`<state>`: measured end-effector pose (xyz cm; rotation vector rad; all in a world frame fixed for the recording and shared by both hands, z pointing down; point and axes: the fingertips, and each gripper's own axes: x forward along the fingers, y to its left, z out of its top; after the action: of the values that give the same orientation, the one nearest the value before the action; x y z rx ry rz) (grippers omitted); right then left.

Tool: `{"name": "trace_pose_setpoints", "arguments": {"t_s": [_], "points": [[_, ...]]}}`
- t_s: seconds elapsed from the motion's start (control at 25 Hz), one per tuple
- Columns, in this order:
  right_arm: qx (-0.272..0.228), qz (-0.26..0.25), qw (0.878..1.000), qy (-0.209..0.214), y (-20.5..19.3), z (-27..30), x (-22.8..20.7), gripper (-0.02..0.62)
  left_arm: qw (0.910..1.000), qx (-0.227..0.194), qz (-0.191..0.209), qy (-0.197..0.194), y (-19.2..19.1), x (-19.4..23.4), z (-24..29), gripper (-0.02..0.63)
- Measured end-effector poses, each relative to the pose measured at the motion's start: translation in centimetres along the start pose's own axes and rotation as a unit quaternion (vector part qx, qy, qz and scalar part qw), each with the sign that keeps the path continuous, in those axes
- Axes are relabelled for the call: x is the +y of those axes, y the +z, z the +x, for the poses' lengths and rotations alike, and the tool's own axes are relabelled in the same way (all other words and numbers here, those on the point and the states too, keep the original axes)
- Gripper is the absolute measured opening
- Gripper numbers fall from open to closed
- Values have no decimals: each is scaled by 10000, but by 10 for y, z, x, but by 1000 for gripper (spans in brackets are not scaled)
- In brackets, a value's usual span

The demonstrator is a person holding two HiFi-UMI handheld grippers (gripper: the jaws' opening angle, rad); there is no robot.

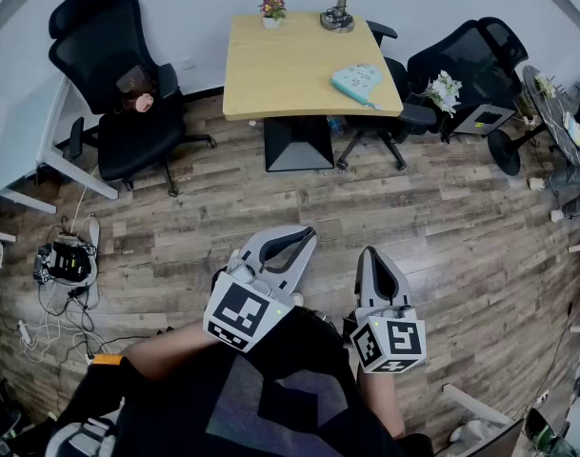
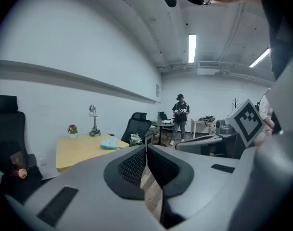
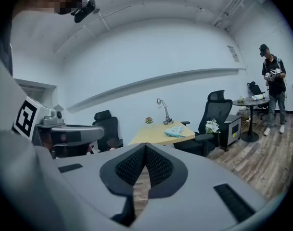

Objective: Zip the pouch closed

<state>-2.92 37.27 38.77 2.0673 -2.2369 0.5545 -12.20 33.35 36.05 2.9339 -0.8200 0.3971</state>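
The pouch [image 1: 358, 81] lies flat on the far right part of a pale wooden table [image 1: 270, 74], well apart from both grippers. It is a soft, pale teal thing, roughly oblong, with a darker edge along its near side. From here it is too small to show its zip or whether that is open.

A small pot of flowers [image 1: 272, 9] and a metal desk lamp [image 1: 337, 8] stand at the table's back edge. The lamp's top is cut off by the head view's edge. Black mesh office chairs [image 1: 118, 74] flank the table on a floor of grey-brown wood planks [image 1: 442, 217].

The left gripper [image 1: 294, 239] and the right gripper [image 1: 370, 255] are held over the floor, near the person's body. Each has smooth grey jaws with black ribbed pads. In both gripper views the pads meet with nothing between them, so both claws are closed and empty.

A tangle of cables [image 1: 66, 265] lies on the floor at left.
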Motion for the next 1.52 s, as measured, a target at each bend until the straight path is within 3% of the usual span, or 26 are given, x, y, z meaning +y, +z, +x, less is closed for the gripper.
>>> {"name": "trace_pose_setpoints", "arguments": {"t_s": [0.4,1.04,1.52], "points": [[-33,44,10000,73,-1,4,10,14,9999,-15,13,148,-2,9,-13,15],[110,168,9998,48,-14,4,-8,15,9998,170,8,144,-10,-4,-1,15],[456,-128,9988,-109,1,72,-46,15,9988,304,-187,-333,-7,32,88,15]]}}
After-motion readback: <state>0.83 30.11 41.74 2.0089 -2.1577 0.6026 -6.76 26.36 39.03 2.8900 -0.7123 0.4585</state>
